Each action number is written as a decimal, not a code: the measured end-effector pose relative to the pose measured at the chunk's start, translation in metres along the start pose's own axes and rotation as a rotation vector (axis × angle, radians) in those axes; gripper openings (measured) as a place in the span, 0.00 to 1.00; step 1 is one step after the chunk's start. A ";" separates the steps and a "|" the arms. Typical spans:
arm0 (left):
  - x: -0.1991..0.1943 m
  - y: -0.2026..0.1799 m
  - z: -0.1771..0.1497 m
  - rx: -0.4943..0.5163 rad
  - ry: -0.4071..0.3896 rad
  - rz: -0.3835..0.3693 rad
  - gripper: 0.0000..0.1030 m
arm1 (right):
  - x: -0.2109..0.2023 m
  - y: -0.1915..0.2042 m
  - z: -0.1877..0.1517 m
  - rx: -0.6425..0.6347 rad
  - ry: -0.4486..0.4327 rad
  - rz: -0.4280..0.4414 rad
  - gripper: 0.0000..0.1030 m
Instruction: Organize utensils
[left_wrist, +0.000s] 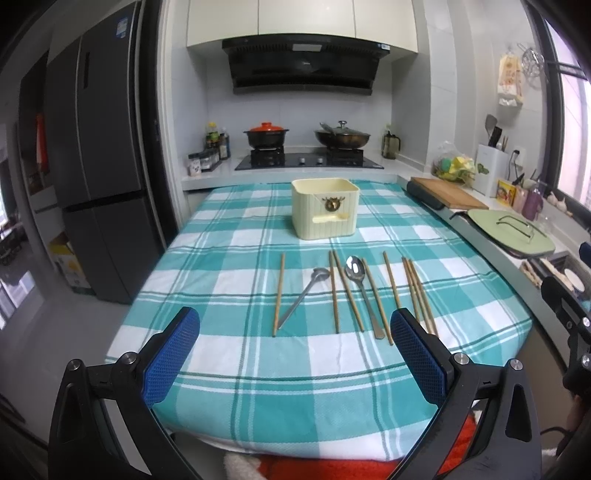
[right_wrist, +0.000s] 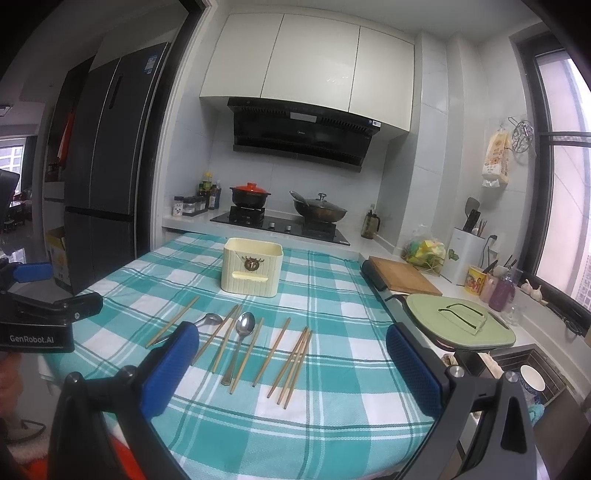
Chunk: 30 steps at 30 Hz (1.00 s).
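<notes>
chopsticks (left_wrist: 391, 284) and spoons (left_wrist: 360, 291) lay on the cloth (left_wrist: 229, 236) ahead of both wide-open, empty grippers, left (left_wrist: 295, 363) and right (right_wrist: 291, 373), long axes toward the holder (left_wrist: 325, 208) beyond, the three-stick cluster nearest the right

I see a kitchen with white tiled walls (left_wrist: 258, 110), a dark refrigerator (left_wrist: 99, 177) at left, a black range hood (left_wrist: 303, 62) under white cabinets (right_wrist: 310, 59), and daylight through the right window (right_wrist: 565, 177).

Checked tablecloth (left_wrist: 229, 373) under utensils (left_wrist: 354, 288), holder (left_wrist: 325, 208)
</notes>
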<state>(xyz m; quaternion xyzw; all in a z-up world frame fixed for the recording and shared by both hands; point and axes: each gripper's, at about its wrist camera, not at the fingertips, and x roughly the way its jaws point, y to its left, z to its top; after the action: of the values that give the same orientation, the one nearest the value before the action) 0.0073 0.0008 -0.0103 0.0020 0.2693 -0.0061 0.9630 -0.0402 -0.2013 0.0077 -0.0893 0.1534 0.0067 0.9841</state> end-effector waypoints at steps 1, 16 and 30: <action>0.000 0.000 0.000 0.002 0.001 -0.002 1.00 | 0.000 0.000 0.000 0.001 -0.001 -0.001 1.00; 0.006 -0.004 0.005 0.018 0.009 0.004 1.00 | 0.006 -0.005 -0.001 0.015 0.008 -0.011 1.00; 0.011 -0.006 0.005 0.024 0.012 0.004 1.00 | 0.013 -0.007 -0.003 0.023 0.027 -0.006 1.00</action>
<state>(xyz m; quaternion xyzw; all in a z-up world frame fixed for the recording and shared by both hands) 0.0189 -0.0057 -0.0117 0.0143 0.2749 -0.0073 0.9613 -0.0279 -0.2085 0.0023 -0.0787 0.1663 0.0006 0.9829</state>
